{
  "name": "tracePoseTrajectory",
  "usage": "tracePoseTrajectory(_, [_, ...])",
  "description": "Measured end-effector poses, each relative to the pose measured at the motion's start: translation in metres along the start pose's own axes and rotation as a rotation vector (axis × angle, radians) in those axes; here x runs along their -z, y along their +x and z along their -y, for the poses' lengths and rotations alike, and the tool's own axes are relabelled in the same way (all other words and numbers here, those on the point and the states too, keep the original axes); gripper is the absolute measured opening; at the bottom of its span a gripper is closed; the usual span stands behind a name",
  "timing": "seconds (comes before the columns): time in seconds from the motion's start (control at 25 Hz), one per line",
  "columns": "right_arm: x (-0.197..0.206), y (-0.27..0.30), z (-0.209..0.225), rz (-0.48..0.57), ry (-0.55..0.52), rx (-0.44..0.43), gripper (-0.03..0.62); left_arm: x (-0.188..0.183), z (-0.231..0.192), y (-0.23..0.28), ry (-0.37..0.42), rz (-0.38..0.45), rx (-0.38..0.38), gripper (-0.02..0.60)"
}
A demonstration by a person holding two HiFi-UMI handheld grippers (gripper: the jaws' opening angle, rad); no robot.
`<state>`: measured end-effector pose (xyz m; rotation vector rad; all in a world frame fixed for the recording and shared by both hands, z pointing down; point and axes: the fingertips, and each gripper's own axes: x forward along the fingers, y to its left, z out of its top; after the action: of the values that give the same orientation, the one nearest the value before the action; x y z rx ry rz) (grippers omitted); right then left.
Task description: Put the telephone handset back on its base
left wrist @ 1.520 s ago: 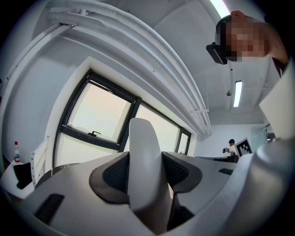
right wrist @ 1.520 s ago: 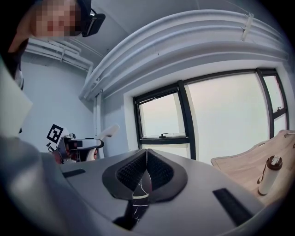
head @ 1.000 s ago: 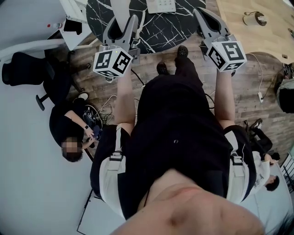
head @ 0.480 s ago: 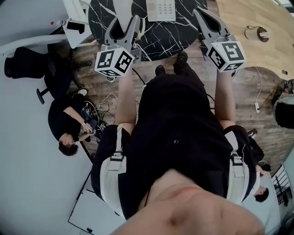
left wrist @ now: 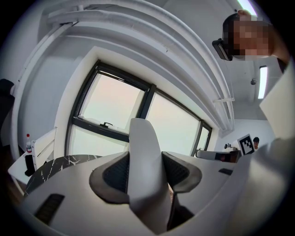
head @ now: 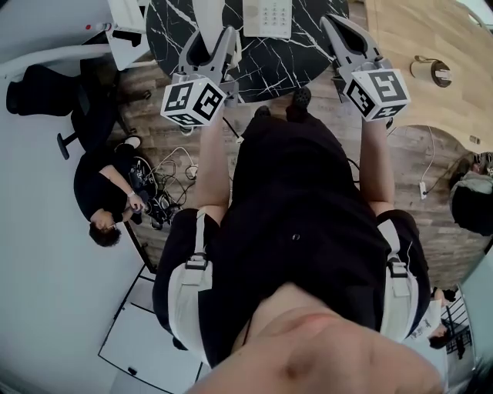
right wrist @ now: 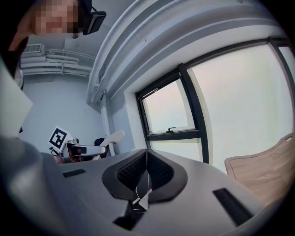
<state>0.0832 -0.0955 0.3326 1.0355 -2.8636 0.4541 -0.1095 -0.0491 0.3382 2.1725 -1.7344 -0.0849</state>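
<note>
The handset [left wrist: 145,156] is clamped in the left gripper [head: 206,38]. The two dark ribbed pads press on its sides, so the jaws stand wide apart w/ the handset filling the gap. Its long axis runs along the jaws: one end is buried between the pads, the other sticks out forward and up toward the window [left wrist: 115,106]. It's smooth white plastic, a rounded, tapering bar.

From the head view the handset shows over the near left part of the round table [head: 308,50], pointing away from the person. The telephone base [head: 267,15] sits on that table just to the handset's right, apart from it. It's a flat white slab w/ a grid of keys. The tabletop is black w/ white marble-like veins. How high the handset is above it I can't tell.

The right gripper [right wrist: 146,173] holds nothing, its ribbed pads closed against each other w/ only a thin seam between. It hangs on the base's right side, near the table edge.

Round about there's a light wood table [head: 416,31] at the right w/ a small round object [head: 431,73] on it. The floor [head: 431,154] is wood planks. A person in black [head: 104,196] sits on the floor at the left beside a tangle of cables [head: 173,173], and a black office chair [head: 46,96] stands behind them.
</note>
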Motion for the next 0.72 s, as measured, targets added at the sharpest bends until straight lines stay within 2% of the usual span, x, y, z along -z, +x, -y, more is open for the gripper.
tracePoseTrajectory(0.24, [0.001,0.001,0.011,0.009,-0.003,-0.007,0.031,0.012,0.003,0.010,-0.016,-0.005,-0.029,0.222])
tracePoseTrajectory(0.72, [0.006,0.006,0.011,-0.017,0.011,-0.001,0.031,0.024,-0.002,0.016,-0.019,-0.043,-0.024,0.222])
